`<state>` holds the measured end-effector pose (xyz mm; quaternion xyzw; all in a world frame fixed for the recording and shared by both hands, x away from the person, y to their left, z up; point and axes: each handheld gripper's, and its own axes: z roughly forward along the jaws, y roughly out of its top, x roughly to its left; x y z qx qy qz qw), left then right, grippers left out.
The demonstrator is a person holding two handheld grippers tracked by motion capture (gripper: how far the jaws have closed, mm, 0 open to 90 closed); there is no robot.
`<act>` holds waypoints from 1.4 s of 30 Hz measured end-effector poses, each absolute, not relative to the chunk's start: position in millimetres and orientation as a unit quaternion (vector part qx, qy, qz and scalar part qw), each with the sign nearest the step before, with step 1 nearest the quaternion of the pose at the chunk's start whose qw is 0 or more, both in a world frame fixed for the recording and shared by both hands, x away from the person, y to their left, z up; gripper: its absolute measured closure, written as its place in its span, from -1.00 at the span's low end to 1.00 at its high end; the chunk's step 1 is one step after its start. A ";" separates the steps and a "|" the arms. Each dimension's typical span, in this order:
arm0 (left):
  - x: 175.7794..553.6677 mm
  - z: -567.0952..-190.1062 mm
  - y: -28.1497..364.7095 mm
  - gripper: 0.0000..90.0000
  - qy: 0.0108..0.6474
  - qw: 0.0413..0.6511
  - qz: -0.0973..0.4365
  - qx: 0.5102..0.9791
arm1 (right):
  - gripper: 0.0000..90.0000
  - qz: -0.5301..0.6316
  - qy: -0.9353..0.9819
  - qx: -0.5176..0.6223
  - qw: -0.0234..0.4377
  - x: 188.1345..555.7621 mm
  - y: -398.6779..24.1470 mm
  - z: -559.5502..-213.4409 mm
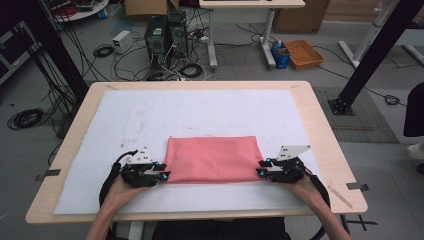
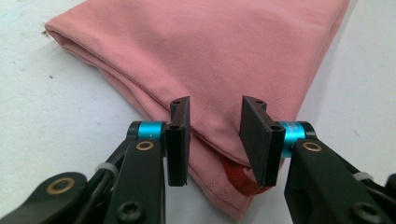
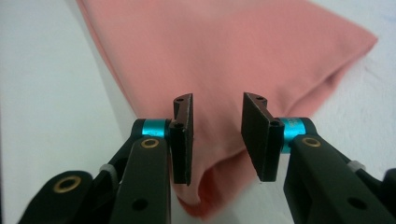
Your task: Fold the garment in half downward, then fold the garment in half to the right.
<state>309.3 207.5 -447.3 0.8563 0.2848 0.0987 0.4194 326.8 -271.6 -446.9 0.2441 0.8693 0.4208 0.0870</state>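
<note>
A folded pink cloth [image 1: 212, 159] lies flat on the white mat [image 1: 200, 115], near the front edge. My left gripper [image 1: 163, 174] is at the cloth's near left corner, open. Its view shows the jaws apart, straddling the layered corner of the cloth [image 2: 210, 74], where a red tag [image 2: 238, 179] peeks out. My right gripper [image 1: 260, 170] is at the near right corner, also open. In the right gripper view the cloth corner [image 3: 219, 60] sits between and below the spread jaws, slightly lifted at its tip.
The mat covers a wooden table [image 1: 320, 130]. Black frame posts [image 1: 370, 55] stand at the back right and back left. Computers, cables and an orange crate [image 1: 302, 53] sit on the floor beyond the table.
</note>
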 end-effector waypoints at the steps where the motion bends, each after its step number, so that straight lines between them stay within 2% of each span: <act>1: 309.2 -447.2 207.7 0.40 0.284 0.418 0.100 0.857 | 0.45 0.415 0.872 0.245 0.085 327.6 -272.7 -449.1; 9: 308.3 -446.7 213.0 0.29 0.286 0.407 0.111 0.860 | 0.43 0.413 0.872 0.250 0.081 327.8 -277.2 -450.2; 10: 308.3 -446.2 213.3 0.20 0.289 0.408 0.114 0.858 | 0.35 0.415 0.871 0.252 0.081 327.7 -277.2 -450.1; 14: 305.6 -441.2 218.6 -0.20 0.305 0.447 0.120 0.832 | -0.25 0.431 0.854 0.274 0.103 329.8 -281.0 -447.2; 16: 303.3 -438.8 220.2 -0.29 0.316 0.459 0.129 0.820 | -0.50 0.439 0.844 0.284 0.121 331.3 -283.0 -445.7; 17: 302.1 -437.9 220.8 -0.34 0.318 0.459 0.131 0.819 | -0.55 0.442 0.840 0.290 0.126 332.2 -284.4 -444.8; 23: 292.7 -435.6 219.5 -0.42 0.314 0.464 0.136 0.817 | -0.55 0.440 0.835 0.296 0.145 333.6 -286.1 -444.4; 42: 288.4 -433.7 205.0 -0.42 0.309 0.446 0.139 0.829 | -0.55 0.441 0.824 0.310 0.172 330.6 -294.7 -443.7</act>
